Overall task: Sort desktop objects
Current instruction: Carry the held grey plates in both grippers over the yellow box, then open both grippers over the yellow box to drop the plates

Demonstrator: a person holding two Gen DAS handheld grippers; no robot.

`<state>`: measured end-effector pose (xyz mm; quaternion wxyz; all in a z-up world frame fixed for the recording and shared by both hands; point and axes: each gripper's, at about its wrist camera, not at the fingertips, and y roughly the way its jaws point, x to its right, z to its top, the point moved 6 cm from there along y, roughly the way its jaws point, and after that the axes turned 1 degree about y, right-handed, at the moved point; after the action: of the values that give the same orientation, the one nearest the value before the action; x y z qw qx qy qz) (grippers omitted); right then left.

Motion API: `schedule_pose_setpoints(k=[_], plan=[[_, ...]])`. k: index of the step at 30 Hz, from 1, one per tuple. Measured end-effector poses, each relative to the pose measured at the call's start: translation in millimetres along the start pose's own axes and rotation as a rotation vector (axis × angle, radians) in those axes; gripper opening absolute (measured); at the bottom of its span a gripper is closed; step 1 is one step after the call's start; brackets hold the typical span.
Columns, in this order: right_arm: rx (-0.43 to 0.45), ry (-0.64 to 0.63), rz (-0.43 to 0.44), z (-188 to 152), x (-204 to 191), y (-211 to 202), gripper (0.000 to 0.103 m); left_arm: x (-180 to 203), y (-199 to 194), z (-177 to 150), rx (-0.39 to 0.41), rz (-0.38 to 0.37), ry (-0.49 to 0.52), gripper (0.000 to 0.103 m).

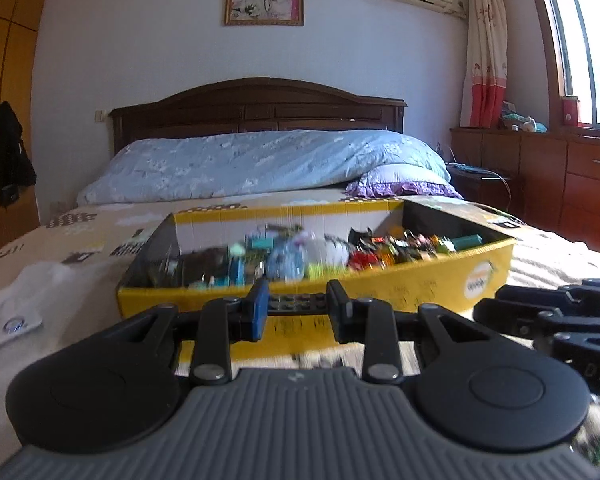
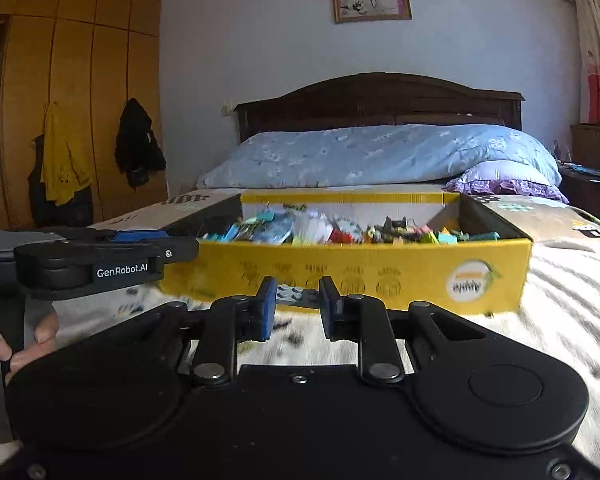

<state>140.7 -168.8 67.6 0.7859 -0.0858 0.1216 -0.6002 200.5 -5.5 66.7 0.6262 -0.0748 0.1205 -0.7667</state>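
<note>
A yellow cardboard box (image 1: 420, 280) (image 2: 420, 268) lies on the bed, filled with several small colourful toy bricks (image 1: 364, 252) (image 2: 340, 232). My left gripper (image 1: 298, 300) hangs just in front of the box's near wall, shut on a black studded plate (image 1: 296, 304). My right gripper (image 2: 298, 296) is also close before the box, its blue pads (image 2: 267, 300) shut on a small grey and black studded piece (image 2: 294, 293). Each gripper shows in the other's view: the right gripper (image 1: 492, 304) at the right edge, the left gripper (image 2: 172, 246) at the left, with a person's hand (image 2: 28, 340) below it.
The bed has a beige patterned sheet (image 1: 80, 240), a blue quilt (image 1: 260, 164) and a purple pillow (image 1: 400, 184) behind the box. A white cloth item with a round badge (image 1: 14, 326) lies at the left. A wardrobe with hanging clothes (image 2: 64, 160) stands left, wooden drawers (image 1: 580, 176) right.
</note>
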Motion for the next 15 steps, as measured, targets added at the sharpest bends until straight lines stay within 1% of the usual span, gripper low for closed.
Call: schedule_pose_setpoints(k=[4,8,12,15], plan=[[-0.009,0.002,-0.017,19.6,9.6,43.9,0.022,-6.6,37.3,18.5,-0.009,-0.006,-0.027,0.035],[-0.013,-0.002,-0.036,37.0,23.9,88.2,0.022,-13.2,75.4,33.7,-0.017,0.019,-0.018,0.035],[-0.025,0.007,-0.057,51.3,35.8,129.2,0.022,-18.4,112.0,43.9,-0.05,0.04,-0.019,0.035],[-0.038,0.039,-0.07,59.2,47.6,157.6,0.022,-22.1,133.9,47.5,-0.072,0.055,-0.019,0.035]])
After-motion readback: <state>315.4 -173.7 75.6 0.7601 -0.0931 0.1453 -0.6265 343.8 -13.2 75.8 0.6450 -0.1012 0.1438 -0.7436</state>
